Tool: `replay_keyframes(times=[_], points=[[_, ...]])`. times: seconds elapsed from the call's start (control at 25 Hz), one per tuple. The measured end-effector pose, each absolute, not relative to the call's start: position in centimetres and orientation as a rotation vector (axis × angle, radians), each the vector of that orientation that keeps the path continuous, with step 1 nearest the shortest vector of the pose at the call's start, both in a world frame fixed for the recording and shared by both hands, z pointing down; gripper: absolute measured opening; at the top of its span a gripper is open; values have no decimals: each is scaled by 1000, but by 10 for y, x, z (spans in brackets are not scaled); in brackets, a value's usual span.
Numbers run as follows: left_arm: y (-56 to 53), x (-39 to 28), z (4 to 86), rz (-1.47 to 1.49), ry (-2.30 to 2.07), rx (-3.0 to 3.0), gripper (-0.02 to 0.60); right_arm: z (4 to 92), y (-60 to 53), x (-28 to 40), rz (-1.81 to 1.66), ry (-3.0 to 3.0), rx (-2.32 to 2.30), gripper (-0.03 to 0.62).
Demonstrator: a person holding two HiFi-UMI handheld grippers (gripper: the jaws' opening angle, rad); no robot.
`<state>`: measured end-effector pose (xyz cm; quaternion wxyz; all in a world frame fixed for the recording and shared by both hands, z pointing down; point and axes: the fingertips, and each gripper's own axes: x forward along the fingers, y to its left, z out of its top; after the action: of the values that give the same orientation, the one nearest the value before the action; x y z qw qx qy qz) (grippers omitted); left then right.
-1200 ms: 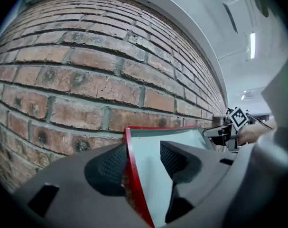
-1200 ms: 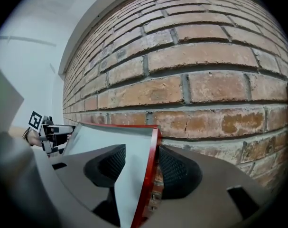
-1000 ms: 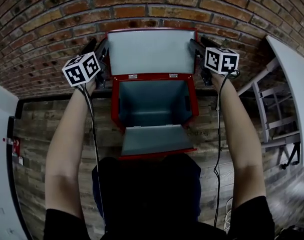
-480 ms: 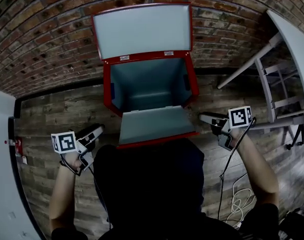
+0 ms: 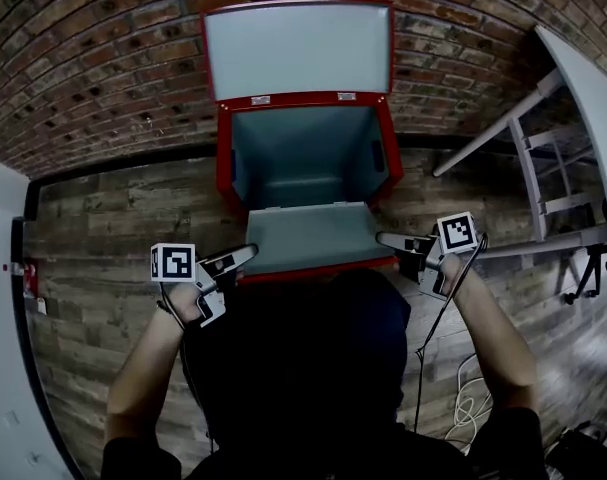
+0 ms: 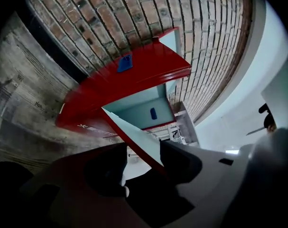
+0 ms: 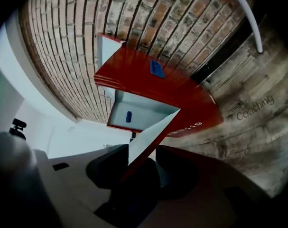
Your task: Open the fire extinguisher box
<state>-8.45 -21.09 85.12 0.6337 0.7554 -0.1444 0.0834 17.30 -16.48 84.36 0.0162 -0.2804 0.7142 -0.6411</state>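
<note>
While the left gripper's point(image 6: 144, 151) jaws stand apart, the flap's point(image 6: 134, 133) thin corner runs between them, close against one jaw with a clear gap to the other. The right gripper's point(image 7: 143, 156) jaws, also apart, have just been closing; the flap's opposite corner lies between them, and no pad is seen pressing on it. From the head view, the left gripper sits at the flap's 8 o'clock corner and the right gripper at its 4 o'clock corner. The flap is folded down from the front of the red box point(image 5: 226, 163), which stands at 12 o'clock on the wood floor point(image 5: 103, 233) against the brick wall point(image 5: 93, 58). Its lid point(image 5: 298, 53) is swung up against the wall, showing a grey inside.
</note>
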Motion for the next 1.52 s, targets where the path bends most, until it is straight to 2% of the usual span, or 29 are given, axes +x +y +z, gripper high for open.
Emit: replay_keyframes(times=[0.28, 0.52, 0.72, 1.08, 1.52], points=[[-188, -88, 890, 335, -349, 1842, 233, 881, -137, 163, -1859, 2399, -915, 124], [-175, -83, 952, 599, -490, 2128, 230, 955, -121, 167, -1729, 2427, -1181, 69], [-186, -74, 995, 612, -636, 2187, 230, 1000, -129, 172, -1537, 2516, -1370, 44], [-243, -63, 1040, 661, -805, 2246, 204, 1055, -184, 179, -1396, 2561, -1519, 44], [-279, -58, 1055, 687, -912, 2346, 191, 1070, -225, 184, -1328, 2645, -1701, 44]])
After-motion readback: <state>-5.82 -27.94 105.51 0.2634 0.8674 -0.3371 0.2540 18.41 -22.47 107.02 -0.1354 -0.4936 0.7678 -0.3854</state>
